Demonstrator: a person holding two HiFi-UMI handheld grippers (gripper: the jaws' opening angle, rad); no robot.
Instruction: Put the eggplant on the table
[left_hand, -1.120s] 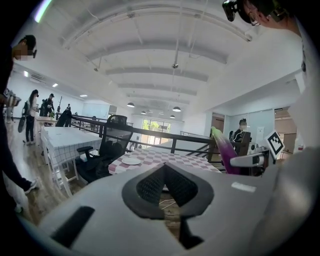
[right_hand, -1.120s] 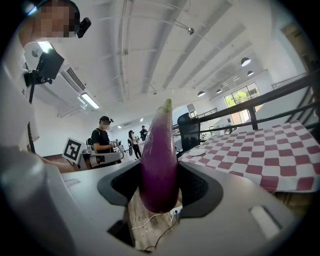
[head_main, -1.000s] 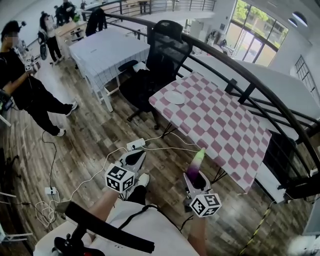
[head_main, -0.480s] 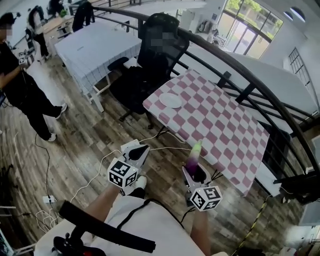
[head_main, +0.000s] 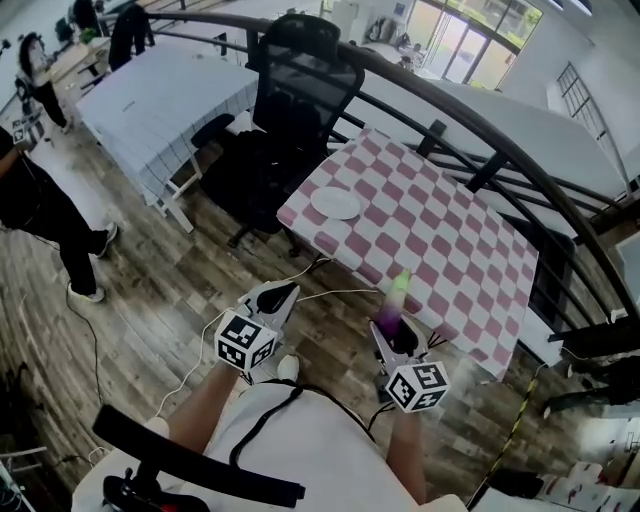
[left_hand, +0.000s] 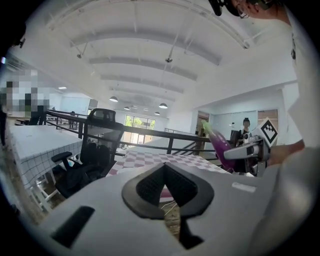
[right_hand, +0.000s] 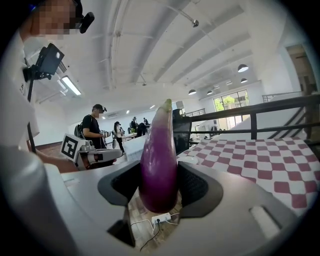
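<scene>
A purple eggplant (head_main: 392, 305) with a green tip stands upright in my right gripper (head_main: 392, 335), just short of the near edge of the pink-and-white checkered table (head_main: 450, 250). In the right gripper view the black pads press on both sides of the eggplant (right_hand: 159, 155), so the right gripper (right_hand: 159, 185) is shut on it, with the table (right_hand: 260, 160) ahead to the right. My left gripper (head_main: 278, 296) is held over the wooden floor to the left of the table, jaws together and nothing between them. The left gripper view shows the left gripper (left_hand: 164, 167) and, at right, the eggplant (left_hand: 218, 142).
A white plate (head_main: 335, 203) lies at the table's left corner. A black office chair (head_main: 290, 110) stands beyond that corner, with a white table (head_main: 165, 95) further left. A dark curved railing (head_main: 480, 130) runs behind the table. Cables (head_main: 330, 292) lie on the floor. A person (head_main: 30, 200) stands at left.
Both grippers have come closer to the checkered table, which now sits nearer in the head view. The eggplant is still upright in the right gripper.
</scene>
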